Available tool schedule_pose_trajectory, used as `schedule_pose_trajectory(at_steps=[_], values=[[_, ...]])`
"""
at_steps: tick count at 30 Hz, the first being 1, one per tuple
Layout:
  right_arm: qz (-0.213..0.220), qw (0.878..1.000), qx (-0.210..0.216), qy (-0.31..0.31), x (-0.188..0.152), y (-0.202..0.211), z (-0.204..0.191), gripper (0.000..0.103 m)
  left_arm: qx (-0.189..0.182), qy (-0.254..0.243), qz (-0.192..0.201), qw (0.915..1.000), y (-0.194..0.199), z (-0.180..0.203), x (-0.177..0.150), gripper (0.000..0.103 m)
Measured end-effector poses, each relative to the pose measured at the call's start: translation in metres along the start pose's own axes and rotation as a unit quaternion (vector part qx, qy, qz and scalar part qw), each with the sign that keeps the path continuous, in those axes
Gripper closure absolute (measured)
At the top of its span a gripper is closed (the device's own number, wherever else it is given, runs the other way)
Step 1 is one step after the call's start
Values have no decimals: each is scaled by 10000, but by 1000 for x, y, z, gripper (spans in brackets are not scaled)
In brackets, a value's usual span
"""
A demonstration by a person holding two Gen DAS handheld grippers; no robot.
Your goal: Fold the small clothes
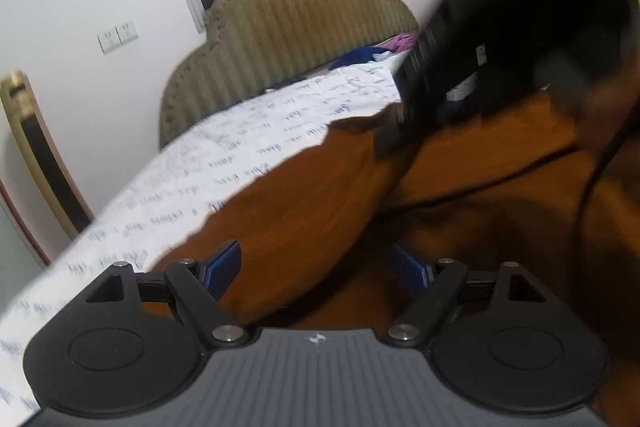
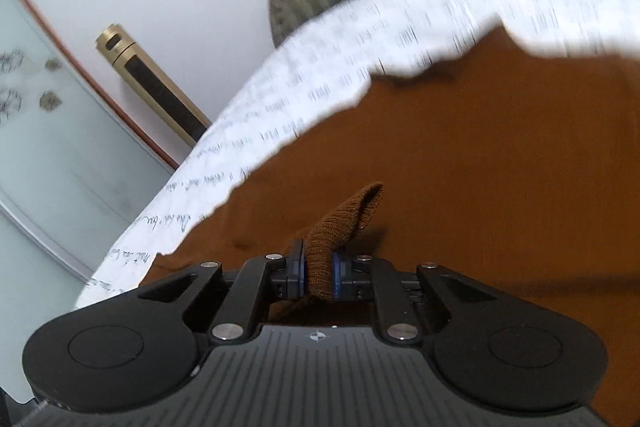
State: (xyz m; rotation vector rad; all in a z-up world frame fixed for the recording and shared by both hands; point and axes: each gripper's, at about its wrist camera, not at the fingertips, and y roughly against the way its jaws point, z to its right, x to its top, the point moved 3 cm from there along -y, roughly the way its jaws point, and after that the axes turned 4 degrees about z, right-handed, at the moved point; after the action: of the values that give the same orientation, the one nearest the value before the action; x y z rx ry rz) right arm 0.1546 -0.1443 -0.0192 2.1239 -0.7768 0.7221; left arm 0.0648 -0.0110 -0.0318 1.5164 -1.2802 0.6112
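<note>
On the bed, we pinch a brown garment (image 2: 460,147) to start a fold.

Our right gripper (image 2: 319,273) is clenched on a ribbed tab of the garment, the tab standing up between the blue pads (image 2: 337,273), while the rest of the cloth spreads ahead and to the right over the script-printed sheet (image 2: 320,75). Our left gripper (image 1: 320,267) hangs released, jaws wide, with brown cloth just beyond its fingertips but nothing pressed between them. We judge the right hand, already gripping, is the nearer one to lead; the garment's long axis is too blurred to tell.
</note>
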Motion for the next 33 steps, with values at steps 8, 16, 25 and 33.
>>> schedule_pose_trajectory(at_steps=[8, 16, 25, 33], values=[[509, 9942, -525, 787, 66, 19, -12, 86, 1188, 294, -174, 9923, -45, -41, 17, 21], [1036, 9794, -1670, 474, 82, 50, 66, 86, 1296, 1073, -484, 9846, -69, -87, 27, 21], [1077, 9653, -2365, 268, 61, 71, 131, 86, 877, 827, -726, 9900, -81, -59, 24, 21], [798, 9549, -2844, 298, 42, 71, 159, 74, 697, 925, -972, 9885, -72, -82, 7, 20]])
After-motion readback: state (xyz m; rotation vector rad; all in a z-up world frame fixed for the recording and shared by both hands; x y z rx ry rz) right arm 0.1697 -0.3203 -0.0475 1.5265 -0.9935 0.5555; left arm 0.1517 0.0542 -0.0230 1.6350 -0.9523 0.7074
